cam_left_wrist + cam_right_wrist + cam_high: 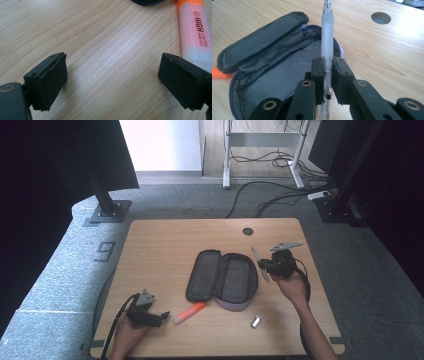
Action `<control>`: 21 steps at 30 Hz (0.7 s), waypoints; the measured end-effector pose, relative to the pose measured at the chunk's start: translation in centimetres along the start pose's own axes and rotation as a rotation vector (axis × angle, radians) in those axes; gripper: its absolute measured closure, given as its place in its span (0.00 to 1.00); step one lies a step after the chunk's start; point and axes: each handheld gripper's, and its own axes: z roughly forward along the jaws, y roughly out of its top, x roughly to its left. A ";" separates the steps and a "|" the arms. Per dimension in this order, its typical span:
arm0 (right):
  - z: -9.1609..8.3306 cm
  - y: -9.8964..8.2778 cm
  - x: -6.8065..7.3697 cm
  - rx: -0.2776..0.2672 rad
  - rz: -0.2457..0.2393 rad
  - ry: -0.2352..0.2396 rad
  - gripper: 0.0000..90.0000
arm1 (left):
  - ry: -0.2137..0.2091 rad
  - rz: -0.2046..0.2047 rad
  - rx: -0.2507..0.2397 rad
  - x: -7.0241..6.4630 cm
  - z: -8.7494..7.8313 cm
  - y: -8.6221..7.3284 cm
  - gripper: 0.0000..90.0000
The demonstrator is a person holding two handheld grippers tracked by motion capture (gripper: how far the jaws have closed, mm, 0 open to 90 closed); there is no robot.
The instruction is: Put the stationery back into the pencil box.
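- Between the jaws of the right gripper [327, 72], a pen [327, 37] is clamped near its lower half, barrel standing up and away from the camera, held above the open case [274, 72] near its right edge.
- The pen looks light and stiff, with a frosted, smooth barrel that could slip or swivel between the pads; the present hold on the barrel, well down from the tip, seems firm enough, but a hold nearer the middle would probably steady it better.
- In the high view the right gripper [274, 265] sits just right of the case [222, 279], the pen [260, 264] slanting up from it.
- The case is soft fabric, lid folded open to the left, its lined inside bare and wide enough to lay the pen flat.
- An orange highlighter [190, 313] lies in front of the case, near its left end; a small metal clip-like piece [255, 321] lies nearer the front edge, too small to identify.
- The left gripper [150, 316] rests low on the worktop [160, 245] at front left, jaws wide apart and holding nothing, the highlighter [196, 30] just beside one jaw.
- Open room: the back and left of the worktop are bare, a cable hole [248, 231] at the back; the right edge lies near the right hand.
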 end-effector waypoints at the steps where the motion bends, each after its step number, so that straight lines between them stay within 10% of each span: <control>1: 0.1 0.1 0.1 0.001 0.001 0.002 0.87 | 0.001 0.000 -0.001 0.0 0.0 0.0 0.10; 21: 3.6 1.0 3.6 0.021 -0.055 0.071 0.87 | 0.001 0.001 0.000 0.0 0.0 0.0 0.10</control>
